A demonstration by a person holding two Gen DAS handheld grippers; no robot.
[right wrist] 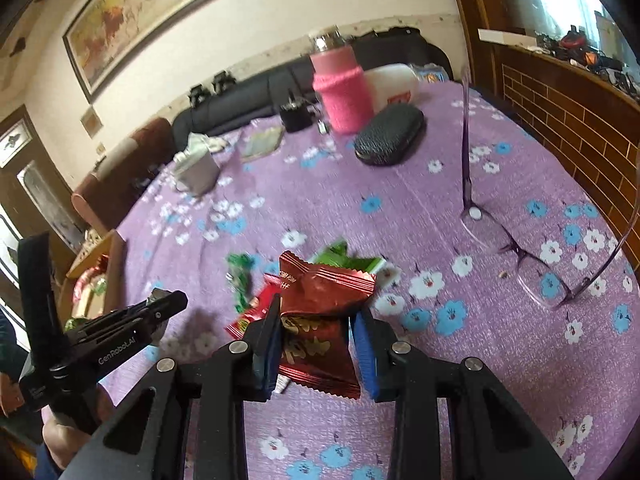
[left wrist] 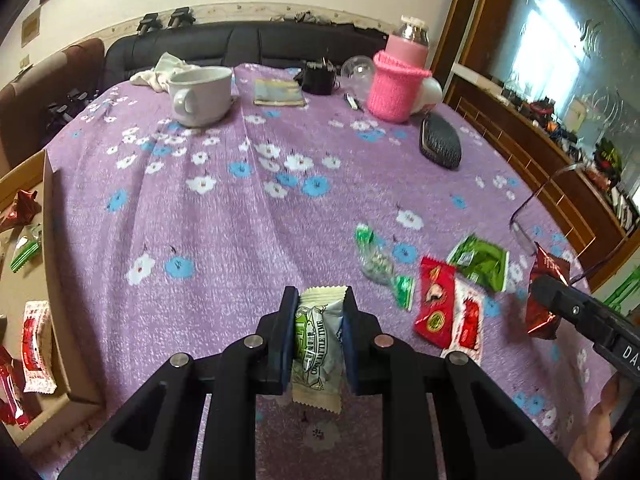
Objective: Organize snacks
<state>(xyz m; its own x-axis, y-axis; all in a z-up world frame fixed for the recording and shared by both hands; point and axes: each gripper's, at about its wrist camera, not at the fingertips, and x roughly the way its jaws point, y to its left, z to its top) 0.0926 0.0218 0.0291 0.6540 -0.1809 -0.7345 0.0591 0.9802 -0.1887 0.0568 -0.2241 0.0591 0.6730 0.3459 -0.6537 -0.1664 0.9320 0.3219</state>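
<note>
Nearest in the left wrist view, at lower centre, the left gripper (left wrist: pixel 320 332) is pinched tight on a cream-and-green crinkly foil snack packet (left wrist: pixel 318 344), its blue pads squeezing the middle while the crimped ends stick out above and below. In the right wrist view, also lower centre, the right gripper (right wrist: pixel 318 344) clamps a dark red foil snack packet (right wrist: pixel 320 308) across its puffed lower half, and the wrapper buckles between the pads. Both packets look very light and soft, with slick film that I judge could slide if held only by a sealed edge; a grip across the filled middle, as here, seems the safer hold, though a hard squeeze might crush what is inside. Just beyond, right of centre in the left view, the loose pile of wrapped snacks (left wrist: pixel 440 280) lies on the purple flowered tablecloth (left wrist: pixel 224 216): green, red and red-and-white packets overlapping, so that I cannot tell how many there are. At the left edge sits the brown cardboard box (left wrist: pixel 48 240), cut off by the frame, with a few red and green packets in it; its far side is out of sight. Toward the right lie thin purple-framed spectacles (right wrist: pixel 532 264), partly blurred. Farther up the frame stand a black textured oval case (left wrist: pixel 440 142), a white ceramic mug (left wrist: pixel 200 96) and a pink knitted bottle cover (left wrist: pixel 396 84), and behind them a dark sofa (left wrist: pixel 240 46); the small dark things beside the cover are too unclear to name.
</note>
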